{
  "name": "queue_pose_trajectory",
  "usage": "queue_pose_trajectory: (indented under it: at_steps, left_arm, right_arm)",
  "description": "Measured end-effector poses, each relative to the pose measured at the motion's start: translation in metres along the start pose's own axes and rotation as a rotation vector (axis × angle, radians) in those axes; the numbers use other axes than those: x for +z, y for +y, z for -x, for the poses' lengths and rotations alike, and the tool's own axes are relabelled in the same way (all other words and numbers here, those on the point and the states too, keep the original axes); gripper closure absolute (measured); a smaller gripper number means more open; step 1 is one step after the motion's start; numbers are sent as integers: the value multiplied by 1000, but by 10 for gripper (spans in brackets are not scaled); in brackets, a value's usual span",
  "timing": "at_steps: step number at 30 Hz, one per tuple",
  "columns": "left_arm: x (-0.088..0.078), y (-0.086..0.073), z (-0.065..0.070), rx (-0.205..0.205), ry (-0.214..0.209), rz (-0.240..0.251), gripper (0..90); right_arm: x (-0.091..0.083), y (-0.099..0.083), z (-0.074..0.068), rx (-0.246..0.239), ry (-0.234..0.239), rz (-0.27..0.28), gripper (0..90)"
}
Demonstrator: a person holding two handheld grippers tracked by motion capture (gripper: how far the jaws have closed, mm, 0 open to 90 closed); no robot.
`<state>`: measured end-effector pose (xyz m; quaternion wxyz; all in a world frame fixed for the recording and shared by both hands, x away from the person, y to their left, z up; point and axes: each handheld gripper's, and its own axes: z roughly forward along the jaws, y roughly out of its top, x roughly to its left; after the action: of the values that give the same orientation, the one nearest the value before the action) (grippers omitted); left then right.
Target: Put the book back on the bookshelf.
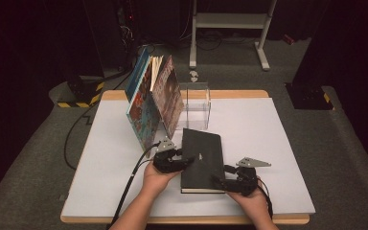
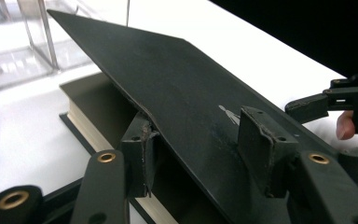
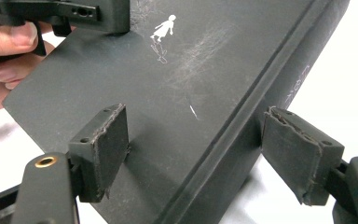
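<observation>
A black hardcover book (image 1: pixel 202 153) lies on the white table top (image 1: pixel 278 143), spine to the right. My left gripper (image 1: pixel 188 162) is at its left edge. In the left gripper view the front cover (image 2: pixel 182 79) is raised off the page block (image 2: pixel 91 133). One pad (image 2: pixel 140 154) sits under the cover's edge and the other (image 2: pixel 258 140) stands over its top, so the left gripper (image 2: pixel 198 135) is open around the cover. My right gripper (image 1: pixel 223 176) is open at the near right corner. In the right gripper view (image 3: pixel 198 130) one pad (image 3: pixel 105 149) rests on the cover and the other (image 3: pixel 298 158) stands beside the spine.
Several picture books (image 1: pixel 153 100) lean together upright at the back left of the table. A clear acrylic stand (image 1: pixel 196 103) is just behind the black book. A cable (image 1: pixel 129 184) trails from the left gripper off the near edge. A white frame (image 1: pixel 230 21) stands on the floor beyond.
</observation>
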<state>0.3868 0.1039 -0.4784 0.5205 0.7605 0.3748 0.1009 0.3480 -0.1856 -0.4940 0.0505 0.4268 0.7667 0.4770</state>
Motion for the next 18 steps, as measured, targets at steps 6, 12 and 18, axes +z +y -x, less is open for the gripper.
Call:
queue_pose_trajectory:
  at_steps: [6, 12, 18]
  left_arm:
    - [-2, -3, 2, 49, -3, 40, 496]
    - [-4, -5, 4, 96, -1, 69, 498]
    - [-8, -2, 10, 136, 3, 92, 543]
  right_arm:
    - [3, 4, 5, 19, 8, -2, 234]
    - [8, 15, 12, 21, -14, -19, 237]
    - [11, 22, 18, 28, -18, -16, 238]
